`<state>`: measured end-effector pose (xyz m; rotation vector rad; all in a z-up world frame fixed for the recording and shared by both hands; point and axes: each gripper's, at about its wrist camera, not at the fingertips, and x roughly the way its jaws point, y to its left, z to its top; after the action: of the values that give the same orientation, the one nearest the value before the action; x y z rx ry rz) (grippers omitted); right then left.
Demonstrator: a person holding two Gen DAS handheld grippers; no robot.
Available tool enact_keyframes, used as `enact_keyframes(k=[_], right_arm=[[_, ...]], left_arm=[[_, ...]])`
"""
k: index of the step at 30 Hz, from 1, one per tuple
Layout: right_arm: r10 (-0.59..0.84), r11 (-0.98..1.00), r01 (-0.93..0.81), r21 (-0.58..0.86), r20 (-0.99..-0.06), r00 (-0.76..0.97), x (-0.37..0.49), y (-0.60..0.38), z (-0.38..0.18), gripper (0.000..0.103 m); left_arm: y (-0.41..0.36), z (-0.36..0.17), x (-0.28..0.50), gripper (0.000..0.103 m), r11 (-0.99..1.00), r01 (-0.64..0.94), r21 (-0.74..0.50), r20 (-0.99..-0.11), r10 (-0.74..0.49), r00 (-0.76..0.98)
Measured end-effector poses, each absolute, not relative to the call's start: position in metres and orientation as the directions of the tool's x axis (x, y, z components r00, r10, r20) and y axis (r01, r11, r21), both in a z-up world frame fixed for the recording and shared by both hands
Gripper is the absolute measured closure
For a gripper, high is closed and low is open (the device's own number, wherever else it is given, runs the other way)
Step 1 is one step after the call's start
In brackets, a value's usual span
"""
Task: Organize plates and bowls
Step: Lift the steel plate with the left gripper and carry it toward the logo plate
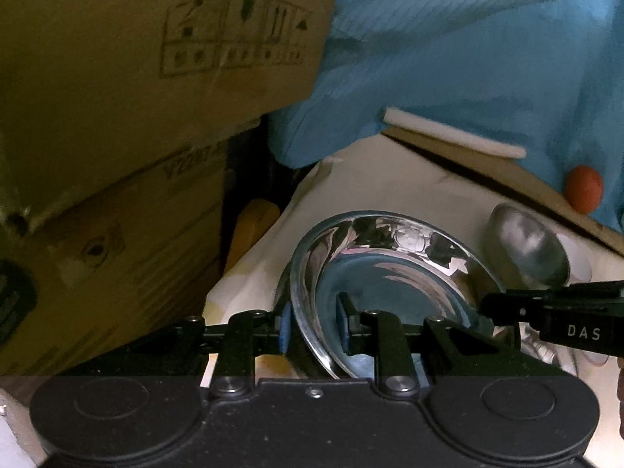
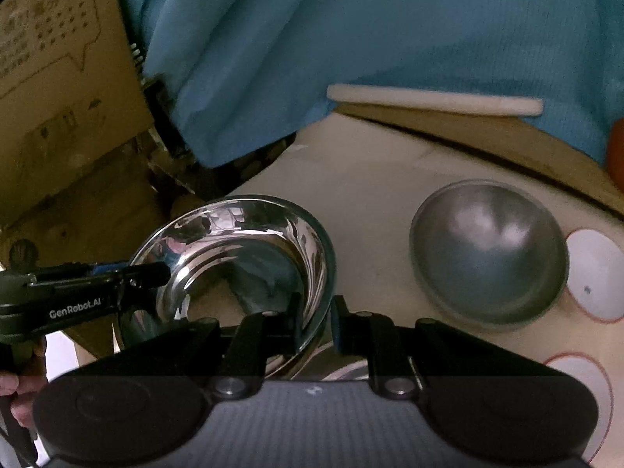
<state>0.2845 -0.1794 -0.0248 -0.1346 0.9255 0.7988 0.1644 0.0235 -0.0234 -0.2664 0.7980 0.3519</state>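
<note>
Left wrist view: left gripper (image 1: 315, 329) clamped on the near rim of a shiny steel bowl (image 1: 390, 284), one blue pad (image 1: 284, 327) outside the wall, the other inside. Bowl tilted, mouth facing away from the fingers, above a cream table (image 1: 390, 179). Beyond the right finger, a dull metal bowl (image 1: 526, 247) resting mouth down. Right gripper (image 1: 503, 304) entering from the right, meeting the shiny bowl's far edge; "DAS" readable on its body. Past the fingertips, a person's blue garment (image 1: 468, 39); to the left, cardboard boxes (image 1: 136, 58) bearing handling pictograms and unreadable print.

Right wrist view: right gripper (image 2: 316, 325) pinching the same shiny steel bowl (image 2: 241, 257) at its rim, fingers nearly closed on the thin wall. Left gripper (image 2: 156, 273) gripping the opposite rim, "GenRobot.AI" readable along its side. Right of the fingers, well apart, the dull bowl (image 2: 489, 253) upside down beside white discs with red edges (image 2: 596, 273).

Likely step: carrying the shiny bowl two-handed toward its stack. Best done keeping both grips firm, moving together, levelling before lowering, avoiding a slip on polished metal.
</note>
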Motion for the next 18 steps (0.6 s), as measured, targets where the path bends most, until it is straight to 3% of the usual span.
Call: enact_keyframes(k=[18], right_arm=[[0.480,0.729,-0.678,0.095,-0.777,0.407,0.274,-0.145,-0.041,0.086]], left_arm=[[0.009,-0.045,0.166,0.075,0.939,-0.337,0.075,-0.739,0.279,0.614]])
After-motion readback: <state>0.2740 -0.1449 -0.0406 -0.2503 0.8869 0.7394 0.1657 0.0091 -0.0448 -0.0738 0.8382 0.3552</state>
